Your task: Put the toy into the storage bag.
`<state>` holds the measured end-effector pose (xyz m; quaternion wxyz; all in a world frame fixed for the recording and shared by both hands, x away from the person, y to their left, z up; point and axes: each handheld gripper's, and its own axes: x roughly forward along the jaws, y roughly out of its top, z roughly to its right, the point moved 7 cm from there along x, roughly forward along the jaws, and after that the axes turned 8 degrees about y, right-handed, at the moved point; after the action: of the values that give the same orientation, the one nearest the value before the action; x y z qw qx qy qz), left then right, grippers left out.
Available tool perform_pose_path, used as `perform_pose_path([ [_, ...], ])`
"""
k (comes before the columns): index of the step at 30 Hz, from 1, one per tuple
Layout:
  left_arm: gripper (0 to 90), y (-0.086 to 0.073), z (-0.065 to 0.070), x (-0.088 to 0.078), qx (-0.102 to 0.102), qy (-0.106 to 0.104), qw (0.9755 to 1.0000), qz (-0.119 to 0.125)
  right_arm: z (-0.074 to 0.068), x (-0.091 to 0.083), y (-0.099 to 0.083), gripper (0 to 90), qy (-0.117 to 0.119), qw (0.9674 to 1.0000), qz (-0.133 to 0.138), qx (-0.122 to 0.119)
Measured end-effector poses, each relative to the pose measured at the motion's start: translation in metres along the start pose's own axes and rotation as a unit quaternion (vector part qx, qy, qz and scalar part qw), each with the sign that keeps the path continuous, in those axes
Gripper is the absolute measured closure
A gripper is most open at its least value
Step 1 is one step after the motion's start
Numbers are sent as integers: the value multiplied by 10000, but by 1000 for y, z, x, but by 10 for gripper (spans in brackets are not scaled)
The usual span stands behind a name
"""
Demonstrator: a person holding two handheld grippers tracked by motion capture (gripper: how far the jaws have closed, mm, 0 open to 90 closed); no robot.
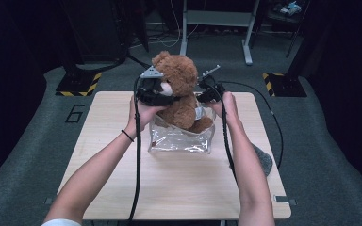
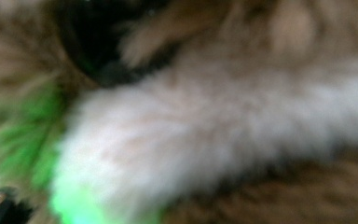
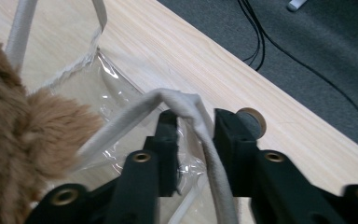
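Lowering a brown teddy bear (image 1: 181, 92) into a clear plastic bag (image 1: 181, 139) looks like the step we have in hand, and it is about half done: the bear's bottom sits inside the bag's mouth while its head and chest stand above the rim. The bag stands on the wooden table (image 1: 122, 165) near the middle of the far edge. Our left gripper (image 1: 152, 92) is pressed against the bear's head, and its own view is all blurred muzzle fur (image 2: 205, 140), so we take it to be clamped on the head at a middling width. Our right gripper (image 3: 193, 135) has the bag's white strap handle (image 3: 186, 105) running between its jaws; they stand narrow about it, yet we cannot tell whether the pads pinch it. Next, we judge, the right must keep the mouth pulled wide while the left eases the bear straight down and only then lets go.
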<state>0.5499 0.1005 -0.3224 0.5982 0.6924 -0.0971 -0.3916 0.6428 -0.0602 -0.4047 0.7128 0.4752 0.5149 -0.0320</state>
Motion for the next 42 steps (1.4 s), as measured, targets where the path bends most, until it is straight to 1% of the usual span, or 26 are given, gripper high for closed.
perform_pose_path([
  [1, 420, 0, 0, 0, -27, -14, 10000, 36, 0, -2, 0, 587, -15, 10000, -4, 1],
  [4, 417, 0, -1, 1, -37, -67, 9999, 86, -1, -10, 6, 500, -83, 9994, 241, -230],
  [6, 417, 1, 0, 2, -68, -88, 9999, 105, -7, -14, 12, 511, -14, 9984, 315, -465],
  [7, 417, 1, 0, 3, -61, -100, 9999, 104, -11, -14, 13, 542, 57, 9973, 329, -648],
  [8, 417, 1, 0, 3, -23, -97, 9999, 109, -15, -13, 15, 616, 110, 9963, 254, -813],
  [9, 417, 1, 0, 4, -9, -86, 9999, 106, -20, -10, 17, 677, 120, 9965, 299, -772],
  [10, 417, 1, 0, 4, -10, -99, 9999, 98, -22, -9, 17, 762, 160, 9956, 290, -876],
  [13, 422, 1, 0, 0, -14, -47, 9999, 88, -20, -5, 19, 835, 102, 9960, 255, -845],
  [14, 424, 1, 0, -1, -21, -30, 9999, 106, -19, -6, 20, 850, 51, 9976, 277, -632],
  [16, 433, 1, -1, -5, -5, -24, 10000, 70, -14, -8, 20, 858, 29, 9978, 308, -587],
  [18, 446, 1, 0, -8, 10, -20, 10000, 57, -6, -12, 18, 863, 62, 9992, 363, -154],
  [19, 451, 0, 1, -9, 41, -42, 10000, 44, -1, -14, 17, 865, 17, 9991, 408, 118],
  [21, 456, -3, 3, -8, 92, -67, 9999, -53, 9, -20, 14, 867, -74, 9970, 487, 598],
  [22, 455, -6, 4, -7, 112, -73, 9998, -144, 15, -23, 12, 867, -170, 9949, 553, 824],
  [24, 451, -12, 3, -1, 33, -56, 9997, -215, 22, -27, 7, 867, -173, 9923, 592, 1073],
  [26, 439, -15, 1, 6, -59, 19, 9997, -244, 25, -30, 2, 866, -247, 9914, 593, 1144],
  [29, 414, -18, 0, 16, -82, 148, 9992, -374, 29, -32, -3, 865, -273, 9901, 662, 1208],
  [30, 404, -19, 1, 19, -32, 171, 9989, -437, 29, -33, -4, 865, -245, 9895, 694, 1247],
  [31, 392, -19, 2, 21, -51, 208, 9986, -480, 30, -33, -5, 864, -234, 9898, 738, 1194],
  [33, 365, -19, 2, 25, -64, 241, 9980, -575, 30, -34, -7, 862, -166, 9882, 772, 1310],
  [35, 338, -20, 2, 27, -96, 271, 9976, -627, 29, -35, -8, 862, -149, 9882, 796, 1300],
  [36, 326, -21, 2, 29, -105, 269, 9973, -674, 29, -36, -9, 861, -171, 9881, 816, 1289],
  [37, 309, -22, 2, 30, -190, 248, 9971, -690, 29, -37, -10, 859, -141, 9879, 818, 1310],
  [38, 295, -23, 1, 31, -172, 229, 9970, -722, 28, -38, -11, 858, -127, 9877, 842, 1311],
  [39, 283, -22, 1, 31, -227, 219, 9972, -682, 29, -39, -12, 855, -127, 9879, 851, 1293],
  [42, 240, -22, 1, 30, -222, 196, 9969, -723, 28, -40, -13, 831, -53, 9874, 877, 1318],
])
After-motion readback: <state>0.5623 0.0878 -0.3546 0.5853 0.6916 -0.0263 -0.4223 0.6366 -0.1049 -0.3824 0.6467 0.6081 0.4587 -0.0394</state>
